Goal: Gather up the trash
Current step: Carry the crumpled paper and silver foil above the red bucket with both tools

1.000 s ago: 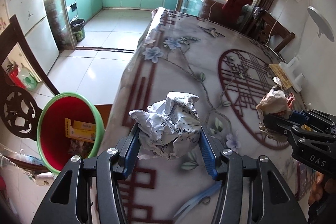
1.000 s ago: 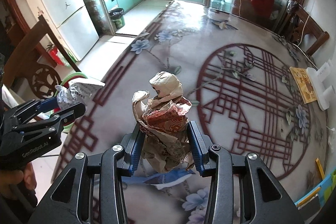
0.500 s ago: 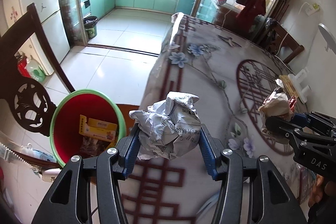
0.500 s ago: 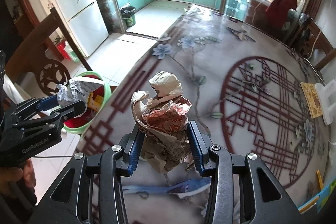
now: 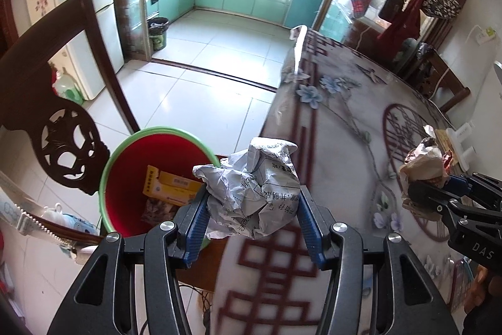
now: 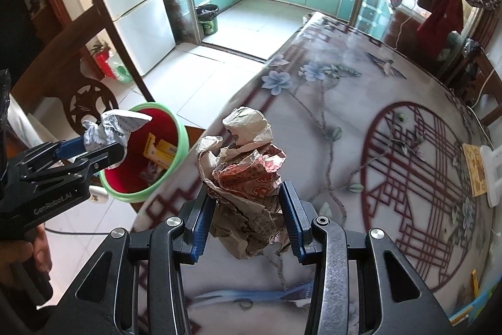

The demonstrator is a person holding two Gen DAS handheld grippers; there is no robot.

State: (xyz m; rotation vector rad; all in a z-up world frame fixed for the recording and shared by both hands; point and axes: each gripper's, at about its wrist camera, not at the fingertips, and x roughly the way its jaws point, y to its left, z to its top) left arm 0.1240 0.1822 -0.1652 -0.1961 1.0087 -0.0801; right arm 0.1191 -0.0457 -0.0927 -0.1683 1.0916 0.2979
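Left gripper [image 5: 252, 223] fingers clamp a crumpled white printed paper ball [image 5: 254, 193] at the counter's [image 5: 345, 153] left edge, beside the red bin [image 5: 131, 178] with its green rim. Right gripper [image 6: 248, 223] fingers clamp a crumpled brown-and-red wrapper [image 6: 248, 178] over the counter near that edge.

Both tools have carried their paper wads sideways toward the bin [image 5: 131, 178], left wad [image 5: 254, 193] nearest

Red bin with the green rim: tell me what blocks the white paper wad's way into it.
Nothing visible does. The white paper wad, clamped in the left gripper, hangs at the red bin, whose mouth is open, with only a yellow box inside.
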